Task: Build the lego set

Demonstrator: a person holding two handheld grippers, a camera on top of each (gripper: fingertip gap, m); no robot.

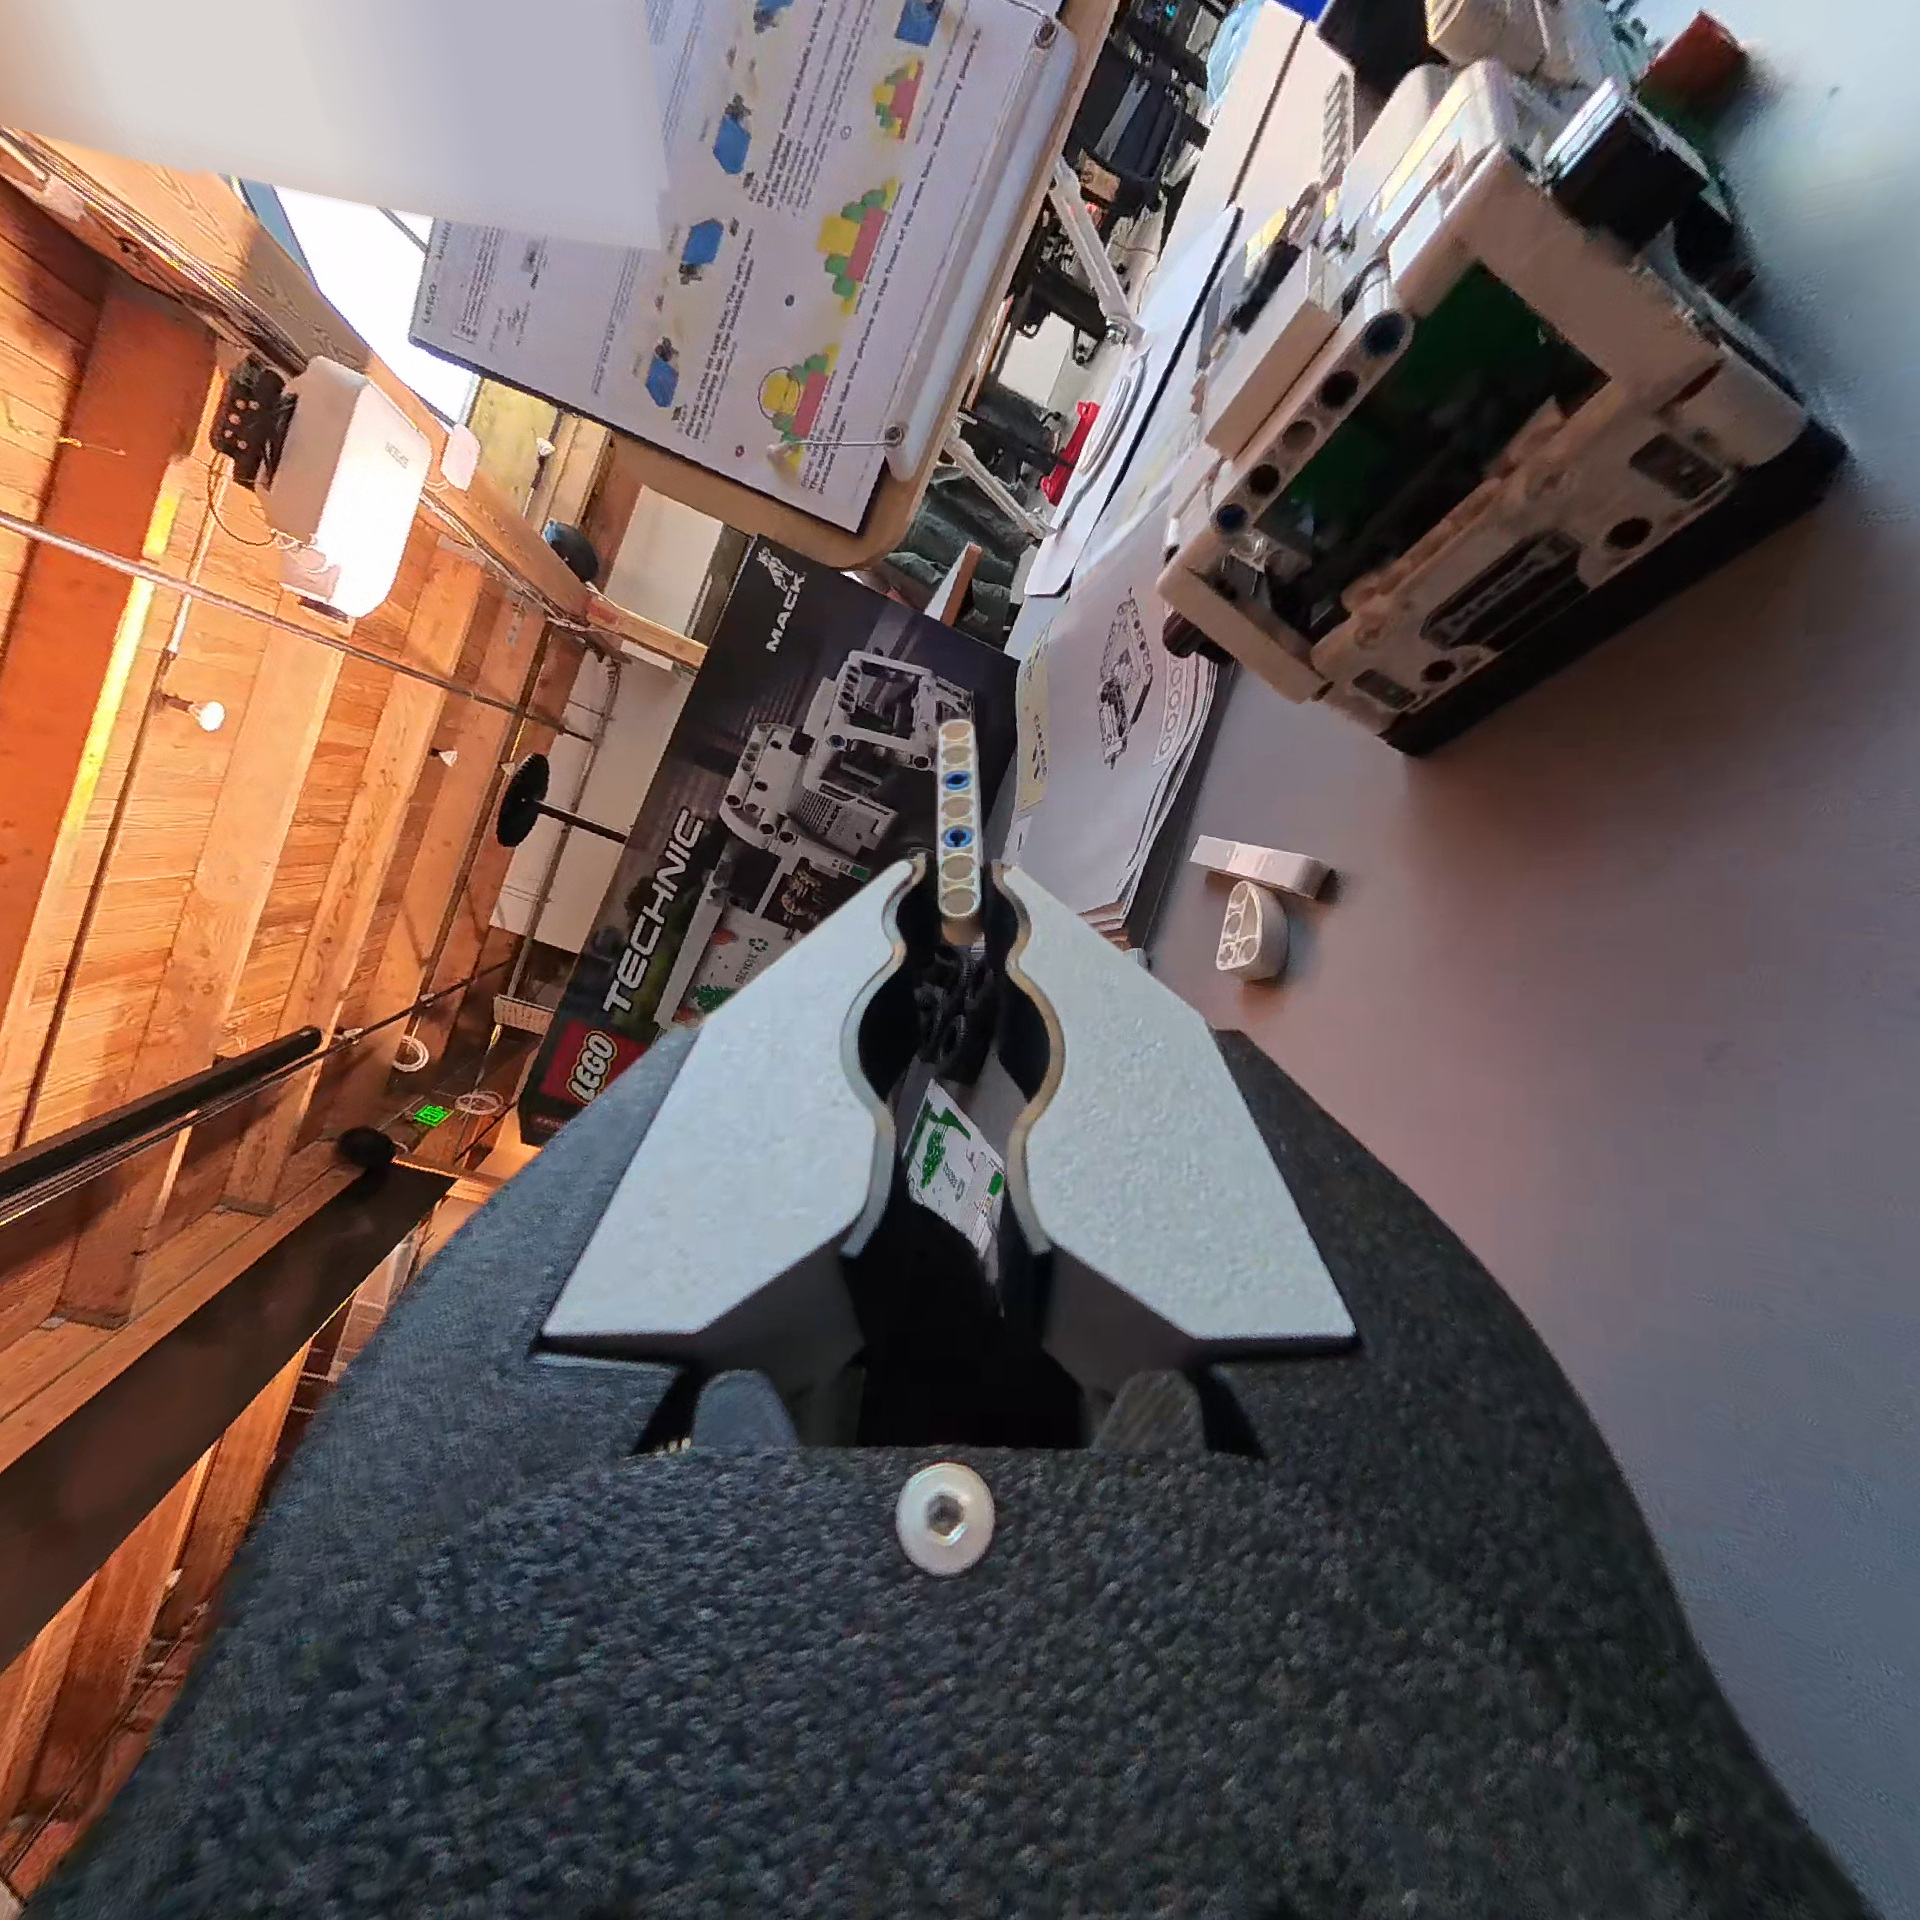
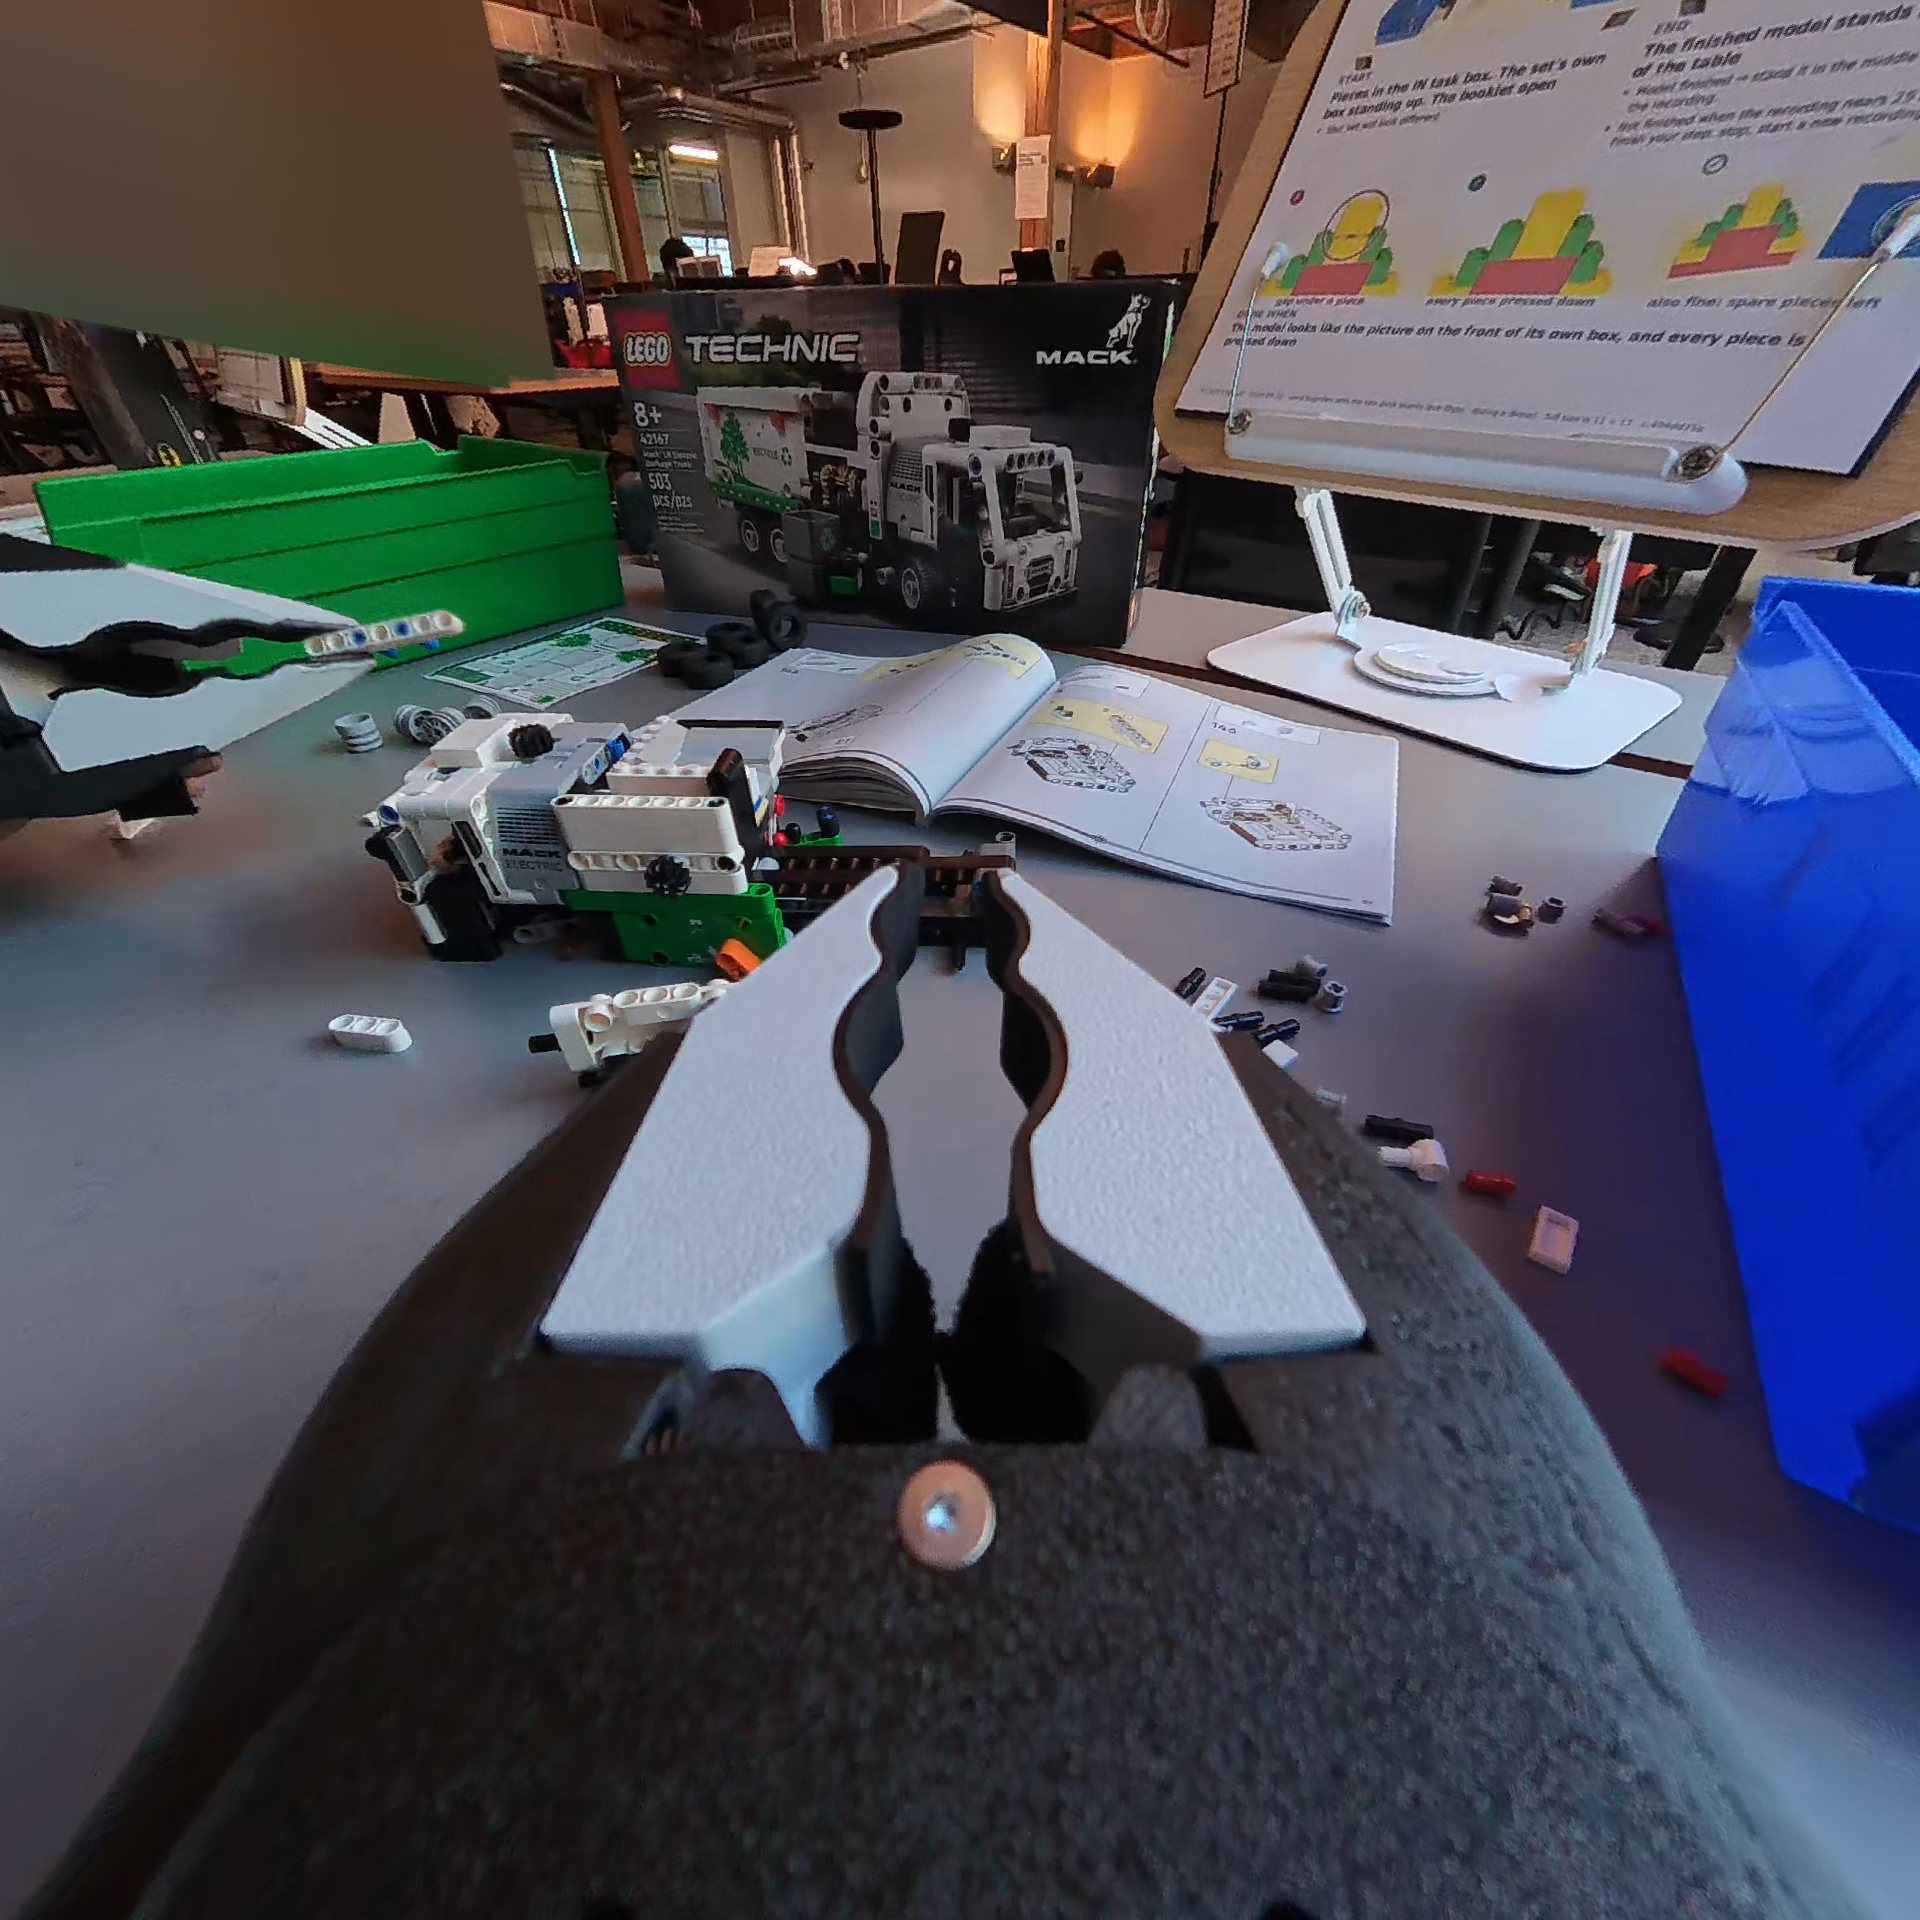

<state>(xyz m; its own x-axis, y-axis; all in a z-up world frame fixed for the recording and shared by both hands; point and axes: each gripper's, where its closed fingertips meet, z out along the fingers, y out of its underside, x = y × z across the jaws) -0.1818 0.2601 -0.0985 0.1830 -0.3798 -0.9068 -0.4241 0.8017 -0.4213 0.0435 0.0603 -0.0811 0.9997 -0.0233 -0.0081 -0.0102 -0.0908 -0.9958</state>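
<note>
Standing beside the set box (image 2: 894, 457), green tray (image 2: 343, 540); contents hidden

The left wrist view is rolled on its side, so the table (image 1: 1558, 1039) runs up the right of the frame; it looks along its fingers toward the box (image 1: 748, 831). The right wrist view sits upright, low over the table (image 2: 208, 1143), facing the box (image 2: 894, 457). Both share box, truck (image 1: 1475, 416) (image 2: 582, 831) and stand (image 1: 831, 260) (image 2: 1558, 260).
</note>
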